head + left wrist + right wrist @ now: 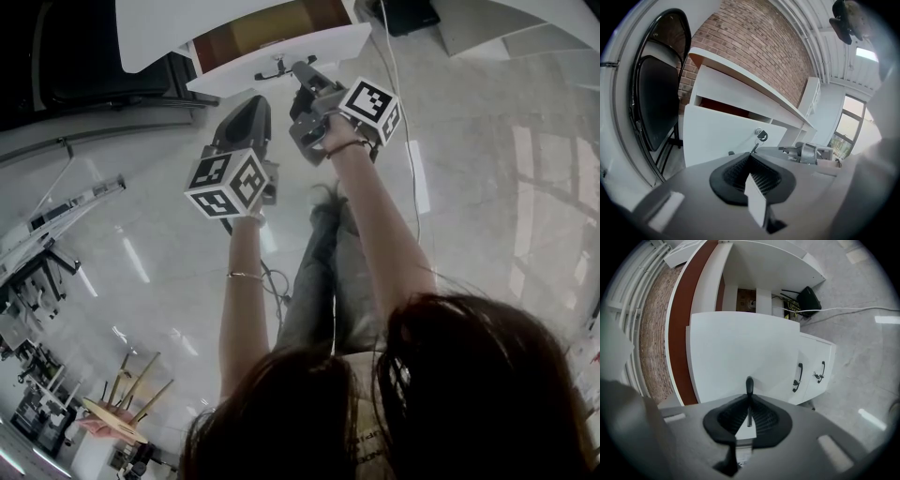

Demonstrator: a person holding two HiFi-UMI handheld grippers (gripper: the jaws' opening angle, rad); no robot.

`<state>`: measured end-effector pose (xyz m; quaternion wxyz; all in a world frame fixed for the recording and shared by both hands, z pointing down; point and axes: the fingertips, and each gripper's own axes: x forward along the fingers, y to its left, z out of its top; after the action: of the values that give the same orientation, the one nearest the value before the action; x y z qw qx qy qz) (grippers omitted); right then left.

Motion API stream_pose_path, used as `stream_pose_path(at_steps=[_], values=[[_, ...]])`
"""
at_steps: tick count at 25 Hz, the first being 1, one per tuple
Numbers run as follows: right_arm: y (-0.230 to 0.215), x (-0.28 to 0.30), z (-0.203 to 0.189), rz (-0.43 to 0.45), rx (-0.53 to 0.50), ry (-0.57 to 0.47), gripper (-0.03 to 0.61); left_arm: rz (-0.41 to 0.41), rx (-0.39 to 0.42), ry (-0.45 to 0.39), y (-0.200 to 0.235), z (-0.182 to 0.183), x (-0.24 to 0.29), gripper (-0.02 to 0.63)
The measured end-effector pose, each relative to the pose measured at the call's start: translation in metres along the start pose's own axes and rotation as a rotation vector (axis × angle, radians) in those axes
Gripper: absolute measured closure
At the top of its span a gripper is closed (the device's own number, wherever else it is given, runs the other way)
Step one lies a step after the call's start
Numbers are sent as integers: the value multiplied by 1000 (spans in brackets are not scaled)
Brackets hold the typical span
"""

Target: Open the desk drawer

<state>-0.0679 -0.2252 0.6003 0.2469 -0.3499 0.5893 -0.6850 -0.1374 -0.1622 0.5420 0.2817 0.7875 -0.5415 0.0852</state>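
The right gripper (749,404) clamps shut on the black handle (749,384) of the desk drawer (736,348), which sits partly out directly ahead, ready for a straight pull. The left gripper (752,164), closed and empty, hangs alongside, clear.

The left arm (242,281) and right arm (380,225) stretch toward the frame's upper middle. The left gripper (255,105) sits lower, jaws together and empty. The right gripper (298,73), further up, has its jaws closed on a handle (749,384).
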Motion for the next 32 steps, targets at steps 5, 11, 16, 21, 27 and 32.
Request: stream_pose_path(at_steps=[5,11,16,21,27,32], values=[[0,-3,-2,-2,7,-2,554,8,-5,9,1,-1,-3,620],[-1,-7,-5,-4,11,-5,554,9,-9,4,0,1,-4,620],[0,-11,-9,-7,16,-6,554,2,-9,1,-5,4,-6,620],[-1,-16,-11,-11,16,-6,554,1,-13,4,-7,-2,-11,620],[-3,-22,-14,-15,14,-8,554,1,-19,6,-6,-5,-16,620],[-4,-26,-16,-20,17,-10,554,-1,-21,11,-8,-8,-19,620]])
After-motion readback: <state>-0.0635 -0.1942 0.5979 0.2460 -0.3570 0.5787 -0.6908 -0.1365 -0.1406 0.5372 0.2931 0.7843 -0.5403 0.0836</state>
